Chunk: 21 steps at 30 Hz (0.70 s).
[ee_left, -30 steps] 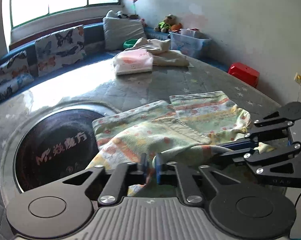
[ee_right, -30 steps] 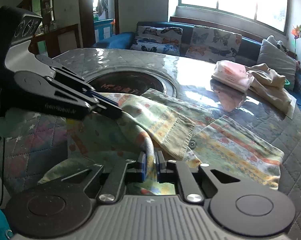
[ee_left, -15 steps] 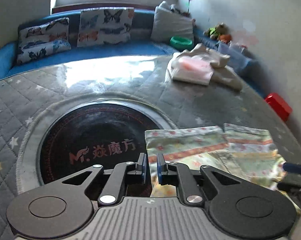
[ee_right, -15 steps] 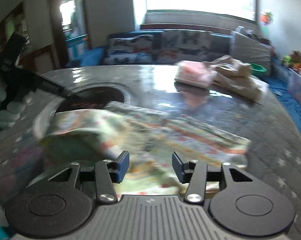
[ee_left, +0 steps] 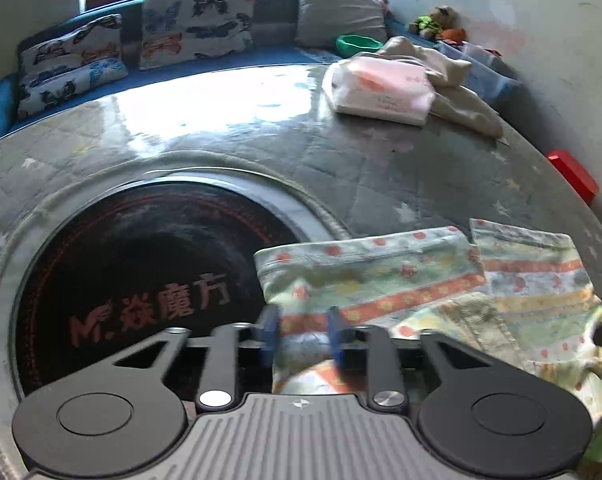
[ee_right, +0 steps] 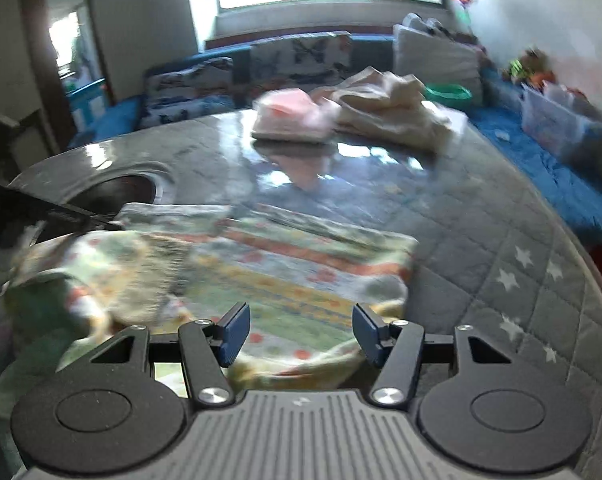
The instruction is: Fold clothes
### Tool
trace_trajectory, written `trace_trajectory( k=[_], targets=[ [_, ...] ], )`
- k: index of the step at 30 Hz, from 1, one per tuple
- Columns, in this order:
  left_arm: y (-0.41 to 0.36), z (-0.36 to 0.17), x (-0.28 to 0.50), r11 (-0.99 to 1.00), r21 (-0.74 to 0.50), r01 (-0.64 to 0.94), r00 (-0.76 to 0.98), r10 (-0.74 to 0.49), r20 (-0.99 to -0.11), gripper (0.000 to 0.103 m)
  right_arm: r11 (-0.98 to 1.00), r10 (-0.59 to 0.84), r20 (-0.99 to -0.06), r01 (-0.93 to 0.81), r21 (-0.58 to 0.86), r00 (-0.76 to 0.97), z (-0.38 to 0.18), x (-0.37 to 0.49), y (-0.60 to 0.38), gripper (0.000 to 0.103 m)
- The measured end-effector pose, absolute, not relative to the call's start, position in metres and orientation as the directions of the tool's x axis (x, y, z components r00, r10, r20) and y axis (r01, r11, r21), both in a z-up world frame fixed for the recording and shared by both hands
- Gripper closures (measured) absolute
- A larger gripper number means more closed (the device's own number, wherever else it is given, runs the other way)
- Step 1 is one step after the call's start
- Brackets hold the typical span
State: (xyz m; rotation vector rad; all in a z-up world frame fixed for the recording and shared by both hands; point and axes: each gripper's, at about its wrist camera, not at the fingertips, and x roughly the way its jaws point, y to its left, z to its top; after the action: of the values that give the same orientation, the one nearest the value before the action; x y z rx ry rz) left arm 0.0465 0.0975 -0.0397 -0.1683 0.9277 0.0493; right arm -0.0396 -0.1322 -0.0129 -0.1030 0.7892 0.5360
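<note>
Your right tool (ee_right: 299, 334), which a second ago pinched the patterned garment (ee_right: 285, 268), had let go, its jaws spread and opening, pads clear of the cloth. Your left tool (ee_left: 299, 334) stood apart too, jaws closing over the hem. The garment lay folded on the table (ee_left: 381, 168), so this fold looked done.

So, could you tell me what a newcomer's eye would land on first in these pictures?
Probably the colourful patterned garment spread on the near edge of the grey quilted table, just ahead of both grippers. Next, the black round inset with red lettering to its left in the left wrist view. At the far edge lies a folded pink cloth beside crumpled beige clothes.
</note>
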Motion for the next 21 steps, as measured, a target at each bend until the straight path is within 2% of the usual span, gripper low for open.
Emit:
trace_trajectory(
  k=[3, 10, 21],
  targets=[
    [0.097, -0.040, 0.043, 0.983, -0.139, -0.120, 0.608, -0.038, -0.793, 0.099, 0.873, 0.406, -0.716, -0.473, 0.120, 0.567, -0.021, -0.029, -0.133, 0.045],
    [0.109, -0.029, 0.027, 0.974, -0.153, -0.166, 0.645, -0.010, -0.764, 0.100, 0.865, 0.400, -0.740, -0.491, 0.109, 0.541, -0.033, -0.027, -0.122, 0.043],
    [0.195, -0.022, -0.004, 0.921, -0.088, -0.380, 0.642, 0.194, -0.742, 0.100, 0.710, 0.505, -0.744, -0.701, 0.070, 0.437, -0.035, -0.010, -0.011, 0.041]
  ],
)
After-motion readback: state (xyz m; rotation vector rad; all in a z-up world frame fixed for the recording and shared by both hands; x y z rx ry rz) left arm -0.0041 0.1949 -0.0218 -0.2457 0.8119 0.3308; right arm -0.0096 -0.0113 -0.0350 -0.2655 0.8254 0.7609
